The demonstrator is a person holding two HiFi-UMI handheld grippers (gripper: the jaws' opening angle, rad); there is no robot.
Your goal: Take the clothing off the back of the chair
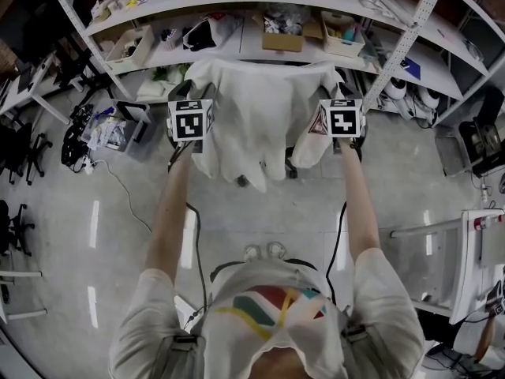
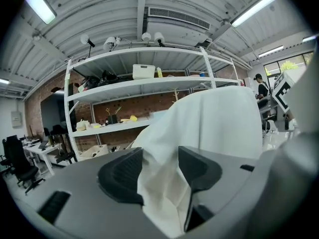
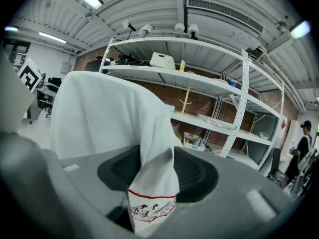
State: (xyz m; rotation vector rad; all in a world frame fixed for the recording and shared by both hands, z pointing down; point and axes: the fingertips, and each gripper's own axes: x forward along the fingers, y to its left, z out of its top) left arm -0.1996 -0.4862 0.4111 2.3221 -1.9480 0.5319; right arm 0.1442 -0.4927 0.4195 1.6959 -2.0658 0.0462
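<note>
Shelving (image 1: pixel 260 47) stands behind a chair (image 1: pixel 291 170). A white shirt (image 1: pixel 260 121) is draped over the chair's back. The left gripper (image 2: pixel 159 161) is clamped on a fold at one upper corner of the shirt. The right gripper (image 3: pixel 155 164) is clamped on a red-trimmed sleeve at the other corner.

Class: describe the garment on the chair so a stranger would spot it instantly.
Find the tall white shelving rack; a chair stands just before it. The white garment drapes over its back, the only big hanging cloth in sight.
</note>
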